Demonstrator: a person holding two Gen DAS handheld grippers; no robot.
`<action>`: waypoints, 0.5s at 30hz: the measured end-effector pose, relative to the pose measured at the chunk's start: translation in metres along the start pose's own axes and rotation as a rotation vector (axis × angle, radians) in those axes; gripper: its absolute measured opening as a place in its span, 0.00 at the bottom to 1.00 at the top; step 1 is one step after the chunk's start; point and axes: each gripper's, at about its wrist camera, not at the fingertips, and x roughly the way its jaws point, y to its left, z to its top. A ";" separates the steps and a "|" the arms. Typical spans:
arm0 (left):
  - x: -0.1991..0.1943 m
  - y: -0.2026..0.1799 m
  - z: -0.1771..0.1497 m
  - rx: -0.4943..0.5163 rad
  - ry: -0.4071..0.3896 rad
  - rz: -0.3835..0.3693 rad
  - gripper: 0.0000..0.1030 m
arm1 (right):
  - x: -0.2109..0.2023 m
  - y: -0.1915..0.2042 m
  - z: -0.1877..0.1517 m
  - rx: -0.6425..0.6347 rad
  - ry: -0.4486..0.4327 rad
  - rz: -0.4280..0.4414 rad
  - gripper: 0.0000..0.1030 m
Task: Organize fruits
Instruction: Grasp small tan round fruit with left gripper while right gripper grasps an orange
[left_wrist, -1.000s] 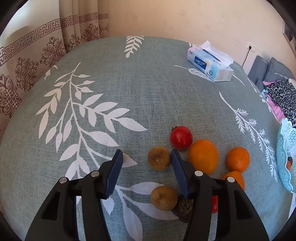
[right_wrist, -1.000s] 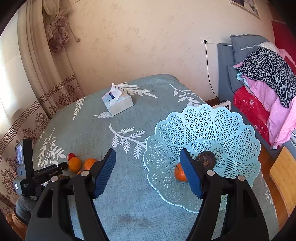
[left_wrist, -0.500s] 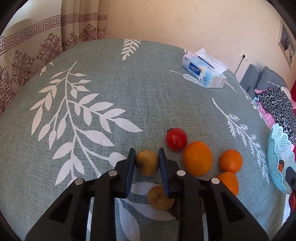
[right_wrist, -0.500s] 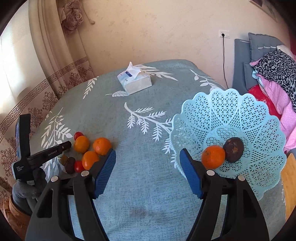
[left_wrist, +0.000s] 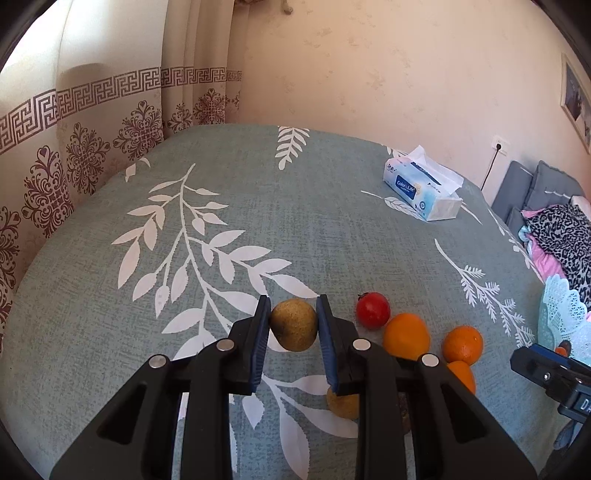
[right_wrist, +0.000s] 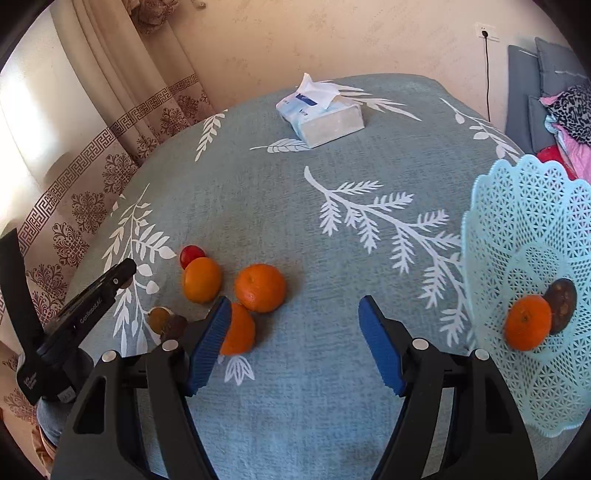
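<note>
My left gripper (left_wrist: 292, 325) is shut on a brown-yellow round fruit (left_wrist: 294, 329) and holds it above the tablecloth. Below it lie a red tomato (left_wrist: 373, 315), three oranges (left_wrist: 406, 336) and another brown fruit (left_wrist: 342, 406). My right gripper (right_wrist: 295, 317) is open and empty over the cloth, its left finger beside an orange (right_wrist: 240, 330). More oranges (right_wrist: 260, 287) and the tomato (right_wrist: 192, 254) lie left of it. The light-blue lattice basket (right_wrist: 532, 229) at the right holds an orange (right_wrist: 527, 326) and a dark fruit (right_wrist: 561, 304).
A tissue box (left_wrist: 423, 188) sits at the far side of the table; it also shows in the right wrist view (right_wrist: 321, 116). Curtains (left_wrist: 74, 147) hang at the left. A bed with clothes (left_wrist: 561, 236) stands at the right.
My left gripper closed on the brown fruit and lifted it off the cloth. My right gripper moved left from over the basket toward the loose oranges.
</note>
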 end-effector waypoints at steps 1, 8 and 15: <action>0.000 0.001 -0.001 -0.004 0.002 -0.001 0.25 | 0.005 0.004 0.003 0.002 0.010 0.010 0.70; -0.001 0.003 -0.003 -0.018 0.004 -0.008 0.25 | 0.036 0.020 0.020 0.009 0.058 0.005 0.64; -0.002 0.006 -0.004 -0.032 0.005 -0.014 0.25 | 0.057 0.025 0.022 0.010 0.092 -0.030 0.55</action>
